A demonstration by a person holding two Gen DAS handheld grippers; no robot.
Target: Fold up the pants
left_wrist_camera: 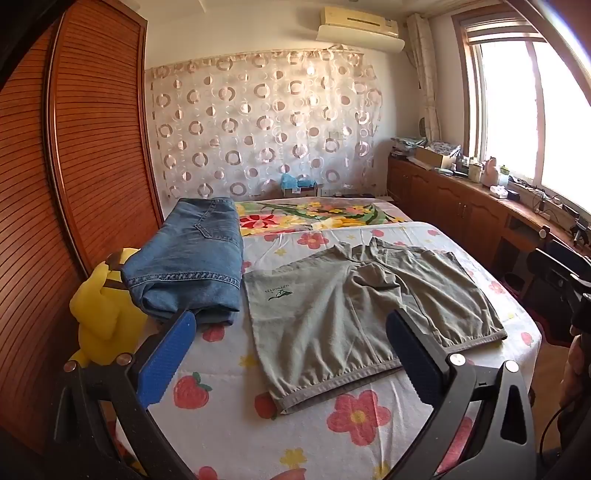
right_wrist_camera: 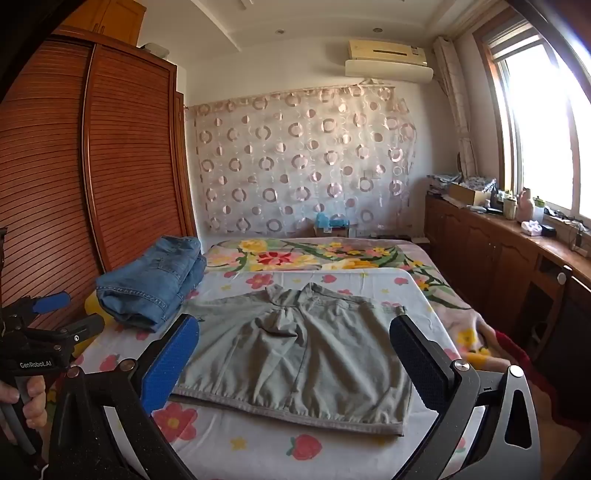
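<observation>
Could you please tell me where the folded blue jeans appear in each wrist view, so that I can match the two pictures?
Left wrist view: the folded blue jeans lie left of centre on the bed, just past the left finger, beside the grey-green shorts.
Right wrist view: the folded blue jeans sit further left, beyond the left finger.
Shared landmark: the air conditioner high on the far wall.

A bedroom in bright daylight. A tall wooden wardrobe (right_wrist_camera: 110,155) with slatted doors fills the left side. On the far wall hangs a sheer curtain (left_wrist_camera: 266,125) patterned with circles, and above it a cream air conditioner (right_wrist_camera: 388,59). A large window (left_wrist_camera: 524,110) glares white on the right, over a low wooden cabinet (right_wrist_camera: 491,251) whose top is cluttered. The bed (left_wrist_camera: 236,413) wears flowered sheets.
</observation>
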